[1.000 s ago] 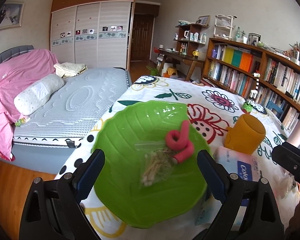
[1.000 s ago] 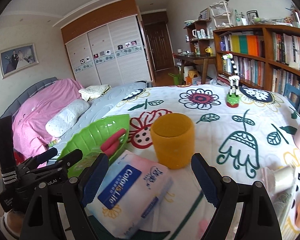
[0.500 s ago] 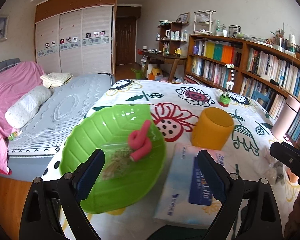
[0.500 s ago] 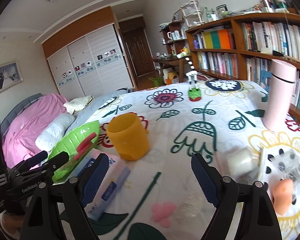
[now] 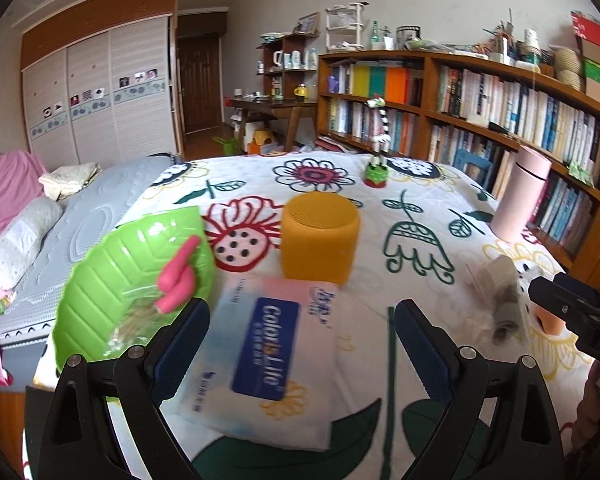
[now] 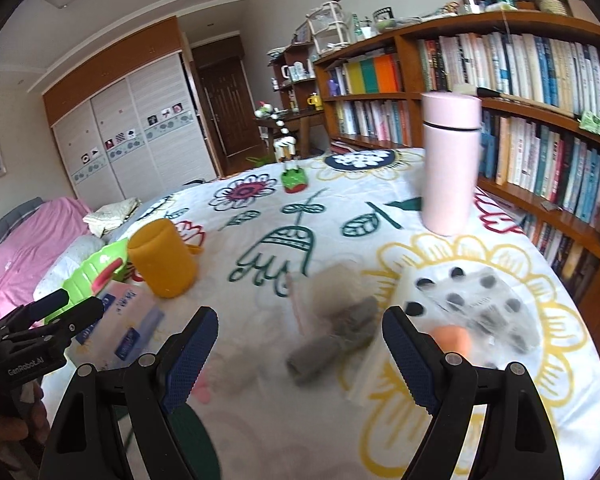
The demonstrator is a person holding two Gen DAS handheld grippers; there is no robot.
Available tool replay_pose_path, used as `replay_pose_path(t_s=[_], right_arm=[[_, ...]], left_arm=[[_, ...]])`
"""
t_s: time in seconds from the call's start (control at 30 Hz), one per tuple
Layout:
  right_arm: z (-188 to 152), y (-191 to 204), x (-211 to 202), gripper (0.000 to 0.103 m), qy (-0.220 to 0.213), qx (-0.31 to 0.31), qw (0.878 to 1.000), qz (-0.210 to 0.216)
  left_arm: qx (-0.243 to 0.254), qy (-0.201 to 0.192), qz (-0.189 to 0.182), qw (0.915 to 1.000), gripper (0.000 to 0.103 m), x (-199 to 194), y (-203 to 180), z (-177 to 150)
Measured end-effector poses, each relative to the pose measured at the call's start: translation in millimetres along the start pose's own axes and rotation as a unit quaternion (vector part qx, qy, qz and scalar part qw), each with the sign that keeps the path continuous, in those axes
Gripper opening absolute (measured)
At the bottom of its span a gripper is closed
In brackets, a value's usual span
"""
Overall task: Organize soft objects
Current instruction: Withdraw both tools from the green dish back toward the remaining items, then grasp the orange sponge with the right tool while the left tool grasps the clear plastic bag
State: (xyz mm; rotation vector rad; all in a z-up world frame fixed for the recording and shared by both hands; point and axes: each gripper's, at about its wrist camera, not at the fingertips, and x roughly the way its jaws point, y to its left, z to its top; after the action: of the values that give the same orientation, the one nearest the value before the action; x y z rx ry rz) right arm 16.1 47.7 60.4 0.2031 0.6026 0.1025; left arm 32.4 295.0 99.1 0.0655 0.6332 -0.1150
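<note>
On the floral surface point(image 6: 420, 420), the released right claw point(image 6: 296, 344) nears a grey soft roll point(image 6: 332, 340); it likely closes next; the left claw point(image 5: 300, 344) is released.

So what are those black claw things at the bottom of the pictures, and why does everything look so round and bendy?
They are two grabbing tools, and a person holds one in each hand. Each tool carries a wide-eyed camera that bends the room. One picture looks along the left gripper, the other along the right gripper. Both are open and hold nothing. On the flowered white cloth lie a blue-and-white pack of tissues, an orange round cup, a green leaf-shaped plastic dish with a pink squishy curl in it, a tall pale pink bottle and a blurry grey soft roll.
</note>
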Motion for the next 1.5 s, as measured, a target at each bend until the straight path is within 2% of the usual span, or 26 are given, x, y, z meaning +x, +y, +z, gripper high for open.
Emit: replay_pose_path(t_s=[0.5,0.8,1.1,1.5], right_arm=[[-19.4,-59.8,-12.1,0.088,0.016,0.03,0.998,-0.049],[-18.6,-82.1,-7.6,0.087,0.026,0.058,0.997,-0.052],[-16.6,-75.1,7.6,0.064,0.039,0.036,0.998,-0.032],[-21.4,-84.9,22.0,0.047,0.072,0.051,0.996,-0.022]], left_arm=[[0.064,0.048,-0.062,0.9948,0.094,19.2,-69.9,-15.5],[0.078,0.065,-0.073,0.9921,0.094,29.0,-88.3,-18.9],[0.083,0.073,-0.071,0.9913,0.094,34.3,-94.3,-19.5],[0.083,0.089,-0.094,0.9881,0.094,47.9,-102.1,-20.5]])
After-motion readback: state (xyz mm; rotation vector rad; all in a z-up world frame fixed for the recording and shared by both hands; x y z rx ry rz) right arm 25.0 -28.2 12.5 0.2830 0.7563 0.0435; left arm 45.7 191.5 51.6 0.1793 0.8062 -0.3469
